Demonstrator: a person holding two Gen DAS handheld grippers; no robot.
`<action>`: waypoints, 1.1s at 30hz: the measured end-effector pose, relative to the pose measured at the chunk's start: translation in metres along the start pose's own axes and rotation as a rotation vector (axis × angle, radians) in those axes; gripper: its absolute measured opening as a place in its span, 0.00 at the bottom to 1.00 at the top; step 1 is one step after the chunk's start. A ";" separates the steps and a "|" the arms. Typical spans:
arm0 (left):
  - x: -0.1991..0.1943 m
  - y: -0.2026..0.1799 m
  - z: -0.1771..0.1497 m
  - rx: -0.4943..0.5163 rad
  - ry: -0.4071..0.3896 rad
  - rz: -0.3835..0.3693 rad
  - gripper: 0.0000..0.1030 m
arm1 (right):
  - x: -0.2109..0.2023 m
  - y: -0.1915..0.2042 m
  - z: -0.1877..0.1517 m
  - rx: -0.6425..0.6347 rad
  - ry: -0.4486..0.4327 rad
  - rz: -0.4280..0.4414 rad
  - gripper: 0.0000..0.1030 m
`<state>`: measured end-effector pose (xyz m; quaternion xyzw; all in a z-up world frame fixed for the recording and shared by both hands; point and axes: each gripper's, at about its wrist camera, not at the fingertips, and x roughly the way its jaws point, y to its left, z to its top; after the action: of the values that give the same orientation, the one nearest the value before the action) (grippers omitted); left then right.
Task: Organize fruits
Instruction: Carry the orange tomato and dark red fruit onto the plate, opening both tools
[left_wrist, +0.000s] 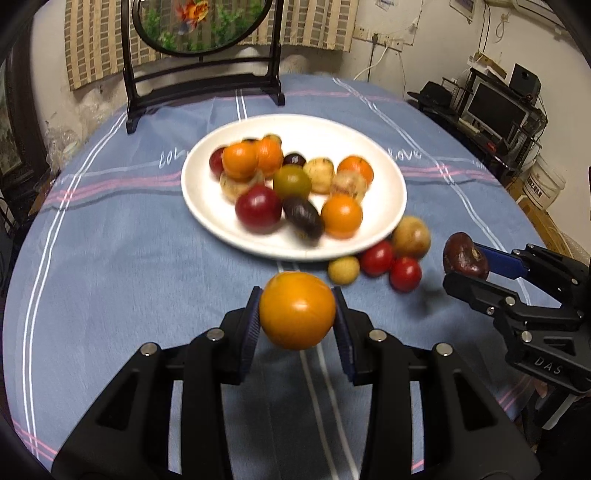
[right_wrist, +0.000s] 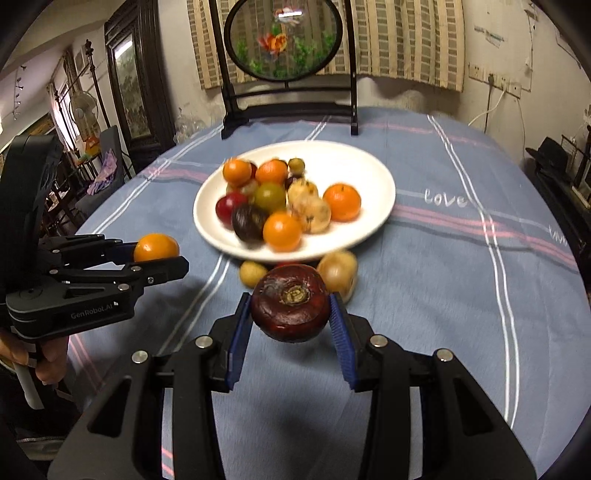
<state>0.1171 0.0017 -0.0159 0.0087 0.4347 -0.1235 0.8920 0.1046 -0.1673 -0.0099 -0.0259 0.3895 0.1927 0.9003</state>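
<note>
My left gripper (left_wrist: 297, 319) is shut on an orange fruit (left_wrist: 297, 310) and holds it above the cloth, in front of the white plate (left_wrist: 207, 206). It shows in the right wrist view (right_wrist: 162, 254) at the left with the orange fruit (right_wrist: 155, 248). My right gripper (right_wrist: 291, 314) is shut on a dark maroon fruit (right_wrist: 290, 302), also above the cloth near the plate (right_wrist: 373, 177). It shows in the left wrist view (left_wrist: 461, 264) at the right with the maroon fruit (left_wrist: 464, 260). The plate holds several orange, red, green, tan and dark fruits.
Loose fruits lie on the blue striped tablecloth (left_wrist: 129, 258) by the plate's near right rim: two red ones (left_wrist: 376, 256), a tan one (left_wrist: 410, 236) and a small yellow one (left_wrist: 343, 270). A round framed screen on a black stand (left_wrist: 203, 74) stands at the table's far side.
</note>
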 end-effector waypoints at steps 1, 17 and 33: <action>0.000 0.000 0.003 0.000 -0.004 0.001 0.36 | 0.001 -0.001 0.005 -0.001 -0.008 -0.002 0.41; 0.043 0.005 0.084 -0.033 -0.030 0.011 0.36 | 0.051 -0.009 0.077 -0.049 -0.052 -0.020 0.41; 0.089 0.032 0.107 -0.142 0.029 0.012 0.41 | 0.107 -0.035 0.102 0.035 0.020 -0.013 0.54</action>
<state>0.2602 0.0010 -0.0219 -0.0502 0.4552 -0.0871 0.8847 0.2544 -0.1443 -0.0181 -0.0145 0.4016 0.1799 0.8979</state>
